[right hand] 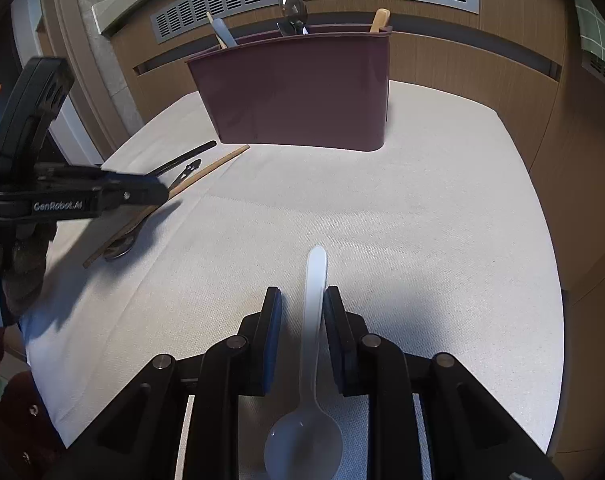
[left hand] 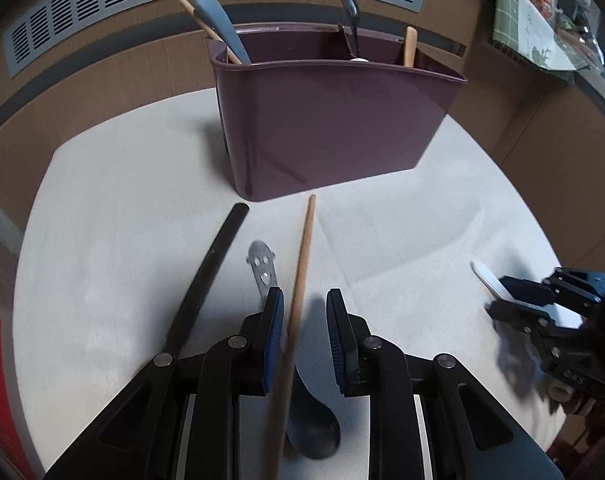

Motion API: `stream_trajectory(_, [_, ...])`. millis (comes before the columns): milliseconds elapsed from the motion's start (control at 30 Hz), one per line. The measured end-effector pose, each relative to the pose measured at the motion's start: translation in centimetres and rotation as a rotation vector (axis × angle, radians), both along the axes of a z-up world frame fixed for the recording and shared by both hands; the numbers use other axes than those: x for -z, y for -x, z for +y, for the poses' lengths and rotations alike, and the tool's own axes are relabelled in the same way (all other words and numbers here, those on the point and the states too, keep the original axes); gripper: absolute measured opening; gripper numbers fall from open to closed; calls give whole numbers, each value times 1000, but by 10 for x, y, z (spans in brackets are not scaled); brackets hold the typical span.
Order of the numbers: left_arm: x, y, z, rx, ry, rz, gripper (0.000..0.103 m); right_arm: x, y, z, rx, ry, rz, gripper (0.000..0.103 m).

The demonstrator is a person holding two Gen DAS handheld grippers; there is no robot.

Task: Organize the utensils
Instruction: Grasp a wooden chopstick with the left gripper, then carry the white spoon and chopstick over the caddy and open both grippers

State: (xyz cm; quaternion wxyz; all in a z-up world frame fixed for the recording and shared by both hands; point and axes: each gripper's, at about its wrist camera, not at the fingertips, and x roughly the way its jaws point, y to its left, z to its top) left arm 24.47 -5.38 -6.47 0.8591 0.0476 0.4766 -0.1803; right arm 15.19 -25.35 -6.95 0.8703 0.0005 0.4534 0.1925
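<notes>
I see the maroon caddy (left hand: 334, 128) standing upright at the far side of the cloth-covered surface (left hand: 102, 240). Its left end holds a blue-grey spoon (left hand: 222, 28) and a wooden chopstick (left hand: 200, 20); the middle holds a dark spoon (left hand: 348, 8); the right end holds a light wooden handle (left hand: 410, 46). Dividers are hidden.

Left view only: in front of the caddy lie a black handle (left hand: 210, 268) and a metal spoon (left hand: 264, 272) with a cut-out handle. My left tongs (left hand: 304, 320) stand apart around a second wooden chopstick (left hand: 300, 280), which is just beside the left pad; contact is unclear.

Right view only: nearer me than the caddy, my right tongs (right hand: 302, 312) stand apart over a white plastic spoon (right hand: 312, 340) lying on the surface against the right pad.
</notes>
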Motion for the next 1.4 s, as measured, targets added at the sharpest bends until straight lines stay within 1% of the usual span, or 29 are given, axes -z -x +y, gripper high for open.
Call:
stream_trajectory(133, [6, -11, -8, 25, -27, 21, 20, 0, 3, 1, -2, 15, -13, 21])
stream_trajectory(167, [8, -12, -10, 29, -30, 27, 18, 0, 3, 1, -2, 16, -15, 21])
stream_trajectory(267, [10, -8, -18, 54, -21, 41, 17, 0, 4, 0, -2, 13, -18, 21])
stream_trajectory(367, [11, -3, -23, 73, -41, 41, 17, -1, 5, 1, -4, 19, -19, 21])
stream_trajectory(400, [11, -3, -24, 76, -48, 42, 17, -1, 5, 2, -4, 24, -20, 19])
stream_trajectory(433, [11, -3, -25, 81, -54, 44, 17, -1, 5, 3, -5, 38, -25, 11])
stream_trajectory(500, [10, -4, -25, 94, -62, 49, 17, -3, 5, 5, -9, 79, -46, 9])
stream_trajectory(633, [10, -2, -28, 120, -83, 38, 17, -15, 5, -5, 14, 28, -80, 9])
stream_trajectory(667, [9, -2, -28, 117, -78, 34, 15, -18, 5, -8, 26, 25, -94, 9])
stream_trajectory(700, [9, -3, -28, 112, -70, 29, 10, -21, 4, -12, 38, 20, -105, 9])
stream_trajectory(767, [8, -3, -26, 92, -51, 11, 6, -26, 3, -17, 60, 5, -123, 9])
stream_trajectory(800, [4, -3, -24, 73, -27, 0, 5, -29, 3, -19, 69, 2, -131, 9])
stream_trajectory(833, [-3, -2, -21, 58, 13, -10, 5, -31, 3, -20, 77, 0, -141, 9])
stream_trajectory(900, [-27, 8, -17, 64, 109, -61, 5, -39, 3, -23, 89, -14, -165, 9])
stream_trajectory(967, [-57, 24, -14, 62, 174, -149, 5, -48, 4, -28, 97, -34, -192, 9])
stream_trajectory(1033, [-77, 34, -7, 46, 219, -205, 5, -55, 5, -31, 102, -62, -210, 9])
stream_trajectory(1100, [-92, 41, 1, 21, 254, -239, 5, -58, 3, -32, 109, -68, -208, 9])
stream_trajectory(1133, [-98, 41, 5, 2, 267, -260, 5, -58, 2, -32, 118, -62, -209, 9])
stream_trajectory(1200, [-119, 46, 17, -57, 315, -337, 5, -57, 1, -32, 129, -67, -203, 9])
stream_trajectory(1233, [-131, 46, 18, -82, 344, -379, 5, -58, 0, -33, 133, -75, -200, 9])
stream_trajectory(1267, [-147, 45, 23, -108, 389, -433, 5, -61, -2, -33, 137, -81, -202, 9])
stream_trajectory(1300, [-159, 45, 23, -125, 425, -477, 5, -68, -5, -32, 139, -84, -218, 9])
stream_trajectory(1333, [-178, 47, 25, -146, 476, -545, 5, -80, -8, -32, 139, -93, -252, 9])
stream_trajectory(1367, [-191, 49, 31, -162, 515, -604, 5, -101, -11, -32, 137, -110, -311, 9])
stream_trajectory(1400, [-208, 51, 32, -179, 553, -685, 5, -125, -13, -32, 139, -135, -386, 9])
